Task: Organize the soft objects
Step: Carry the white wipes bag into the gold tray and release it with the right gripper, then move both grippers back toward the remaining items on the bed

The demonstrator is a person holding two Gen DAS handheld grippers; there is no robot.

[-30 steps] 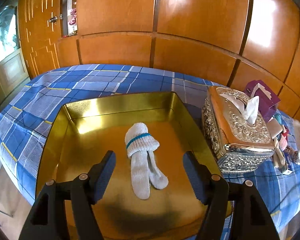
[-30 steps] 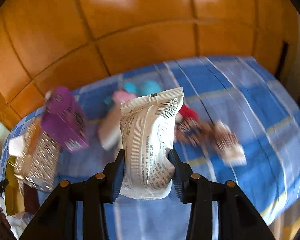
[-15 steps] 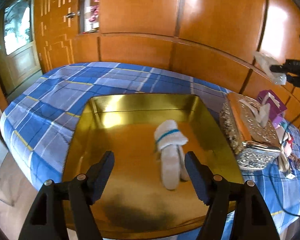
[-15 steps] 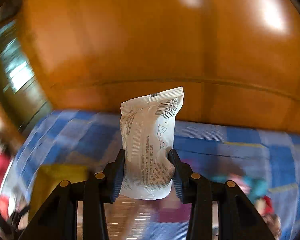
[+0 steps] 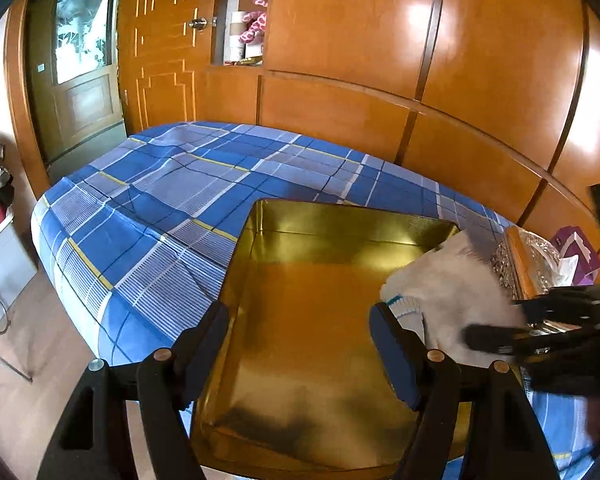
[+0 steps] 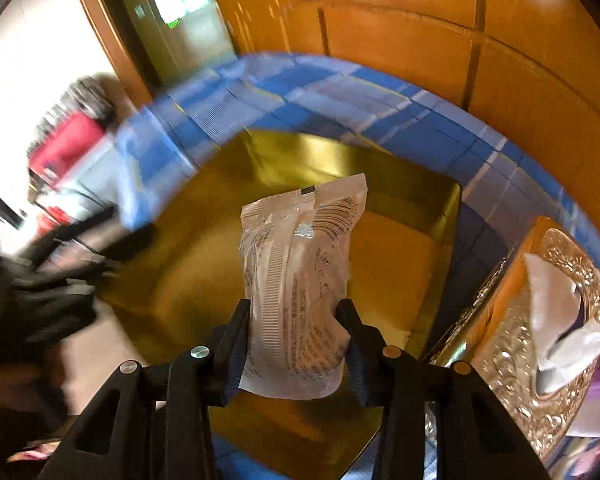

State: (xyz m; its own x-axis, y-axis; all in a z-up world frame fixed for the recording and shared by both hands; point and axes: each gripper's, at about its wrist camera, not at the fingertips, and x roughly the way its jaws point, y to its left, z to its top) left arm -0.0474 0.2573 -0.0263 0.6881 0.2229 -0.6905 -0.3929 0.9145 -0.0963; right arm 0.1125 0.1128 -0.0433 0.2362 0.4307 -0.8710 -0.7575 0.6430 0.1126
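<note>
The right tool is clamped on a white printed packet, its fingers pressed into the lower sides so the packet stands up between them, held above the gold tray. In the right wrist view the tray fills the centre, with the ornate tissue box at about 3 o'clock, just beside the tray's edge on the blue plaid cloth. The left tool hangs wide open and holds nothing, low over the near side of the tray. At 3 o'clock in the left wrist view the packet shows as a white blur, partly covering the rolled sock, whose blue band peeks out beside the left tool's right finger. The step in hand looks like carrying the packet to the tray. The next move likely calls for lowering it onto bare tray floor, clear of the sock, before spreading the fingers.
</note>
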